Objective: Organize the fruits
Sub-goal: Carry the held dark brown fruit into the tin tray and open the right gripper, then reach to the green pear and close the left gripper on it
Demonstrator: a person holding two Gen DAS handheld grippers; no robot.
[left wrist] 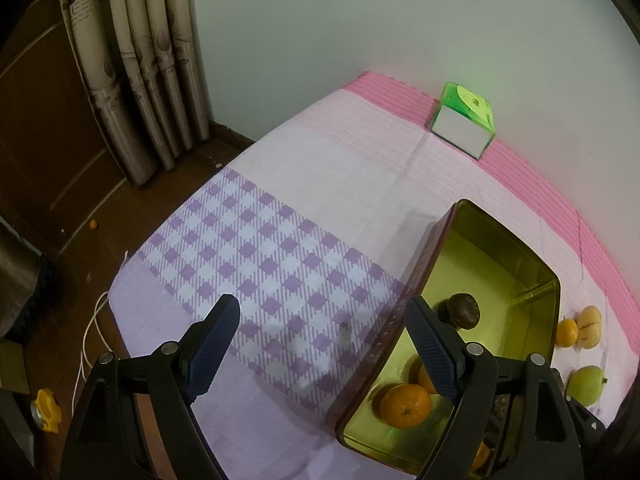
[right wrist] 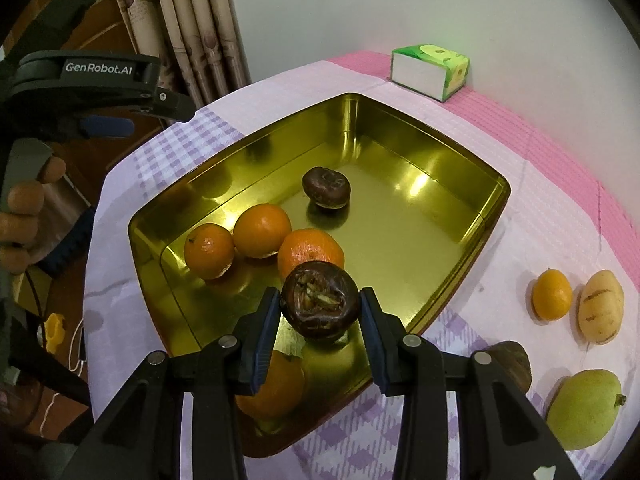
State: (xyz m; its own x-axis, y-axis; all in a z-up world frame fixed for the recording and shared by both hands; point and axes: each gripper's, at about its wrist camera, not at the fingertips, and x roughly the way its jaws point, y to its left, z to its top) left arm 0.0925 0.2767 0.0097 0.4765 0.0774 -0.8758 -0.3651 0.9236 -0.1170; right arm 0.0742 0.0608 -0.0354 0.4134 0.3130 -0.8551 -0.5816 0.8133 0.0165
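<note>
My right gripper (right wrist: 320, 295) is shut on a dark brown round fruit (right wrist: 318, 320), held just above the near end of the gold tin (right wrist: 400, 140). Inside the tin lie three oranges (right wrist: 262, 230), a fourth orange (right wrist: 272, 384) under my fingers, and another dark brown fruit (right wrist: 326, 187). My left gripper (left wrist: 322, 304) stands open with nothing in it, over the checked cloth beside the left wall of the tin (left wrist: 500, 248). On the cloth right of the tin lie a small orange (right wrist: 551, 294), a pale striped fruit (right wrist: 601, 306), a green mango (right wrist: 584, 408) and a brown fruit (right wrist: 514, 364).
A green tissue box (right wrist: 430, 72) stands at the back by the wall. The table's left edge (left wrist: 120, 280) drops to a wooden floor with a white cable and a yellow object (left wrist: 47, 408). Curtains (left wrist: 140, 80) hang at the far left.
</note>
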